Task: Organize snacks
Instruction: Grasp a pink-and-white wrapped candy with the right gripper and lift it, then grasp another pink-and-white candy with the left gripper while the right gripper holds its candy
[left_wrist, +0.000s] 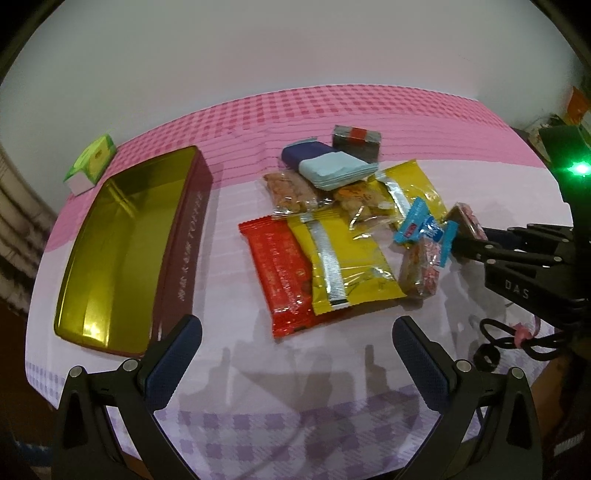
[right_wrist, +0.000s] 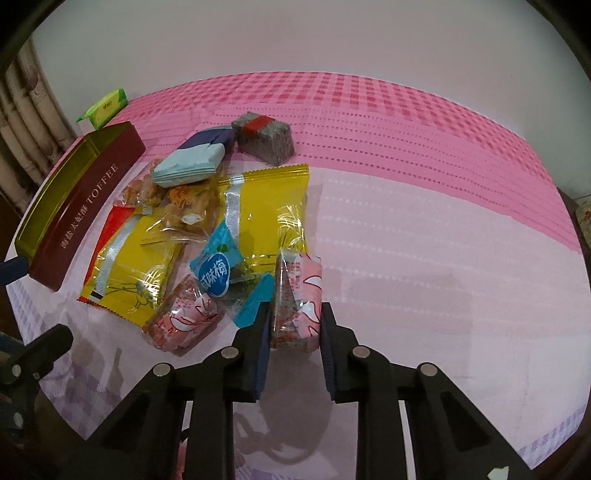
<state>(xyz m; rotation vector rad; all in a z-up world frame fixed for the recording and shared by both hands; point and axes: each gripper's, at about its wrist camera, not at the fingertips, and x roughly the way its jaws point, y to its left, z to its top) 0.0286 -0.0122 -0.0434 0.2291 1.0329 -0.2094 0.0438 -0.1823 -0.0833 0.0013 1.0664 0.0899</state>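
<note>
Snacks sit heaped mid-counter (right_wrist: 424, 240), beside the open tin (left_wrist: 122, 243) meant to take them. The right gripper (right_wrist: 295, 325) has its fingers closed on a pink packet (right_wrist: 299, 295) at the heap's near right edge, likely chosen because nothing lies over it. The left gripper (left_wrist: 295, 354) hangs with fingers wide and empty, between tin and heap. The tin is empty, its rim low; bare cloth lies to the right and front.
</note>
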